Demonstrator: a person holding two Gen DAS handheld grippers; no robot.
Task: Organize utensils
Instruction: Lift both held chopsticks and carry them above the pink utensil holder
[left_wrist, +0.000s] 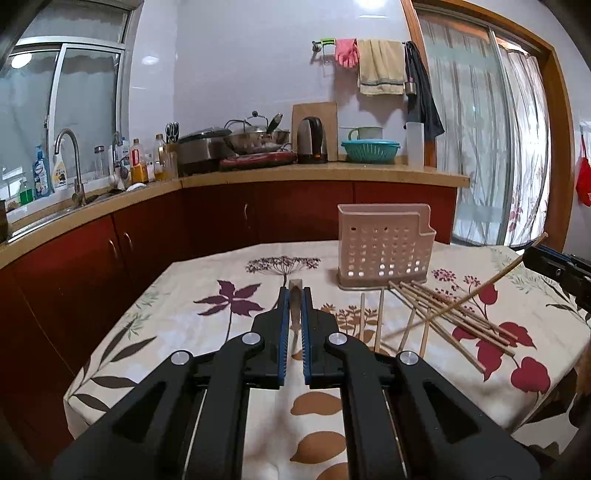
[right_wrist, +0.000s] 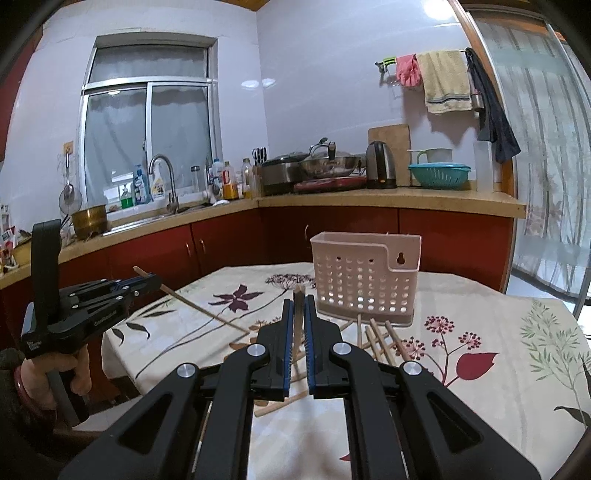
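Two hand-held grippers are each gripping one thin pale wooden chopstick, both above the bench. The left hand-held gripper (left_wrist: 295, 295) is pinching its stick narrowly between blue-lined jaws; in its own view only the stick's end is showing, while the right wrist view is showing that left-held chopstick (right_wrist: 207, 312) slanting down across the cloth. A bare hand (right_wrist: 62, 373) is wrapping the handle there.

The right hand-held gripper (right_wrist: 299, 301) is likewise closing tightly on a stick seen end-on between its jaws; from the left wrist view that right-held chopstick (left_wrist: 476, 291) is angling down toward the pile.

Outward:
- Loose pile of pale wooden chopsticks (left_wrist: 447, 314), roughly a dozen, lying crossed on the bench just in front of the holder, none sorted yet.
- Pale pink perforated plastic utensil holder (left_wrist: 384, 247), standing upright near the far edge of the bench; whether it is holding anything is not showing, though no stick tops are rising above its rim.
- Floral-print tablecloth (left_wrist: 229, 295) covering the bench.

Progress, as a judgement: early. Two sticks are lifted, none appear deposited, and nearly the whole pile is waiting to be gathered and stood in the holder.
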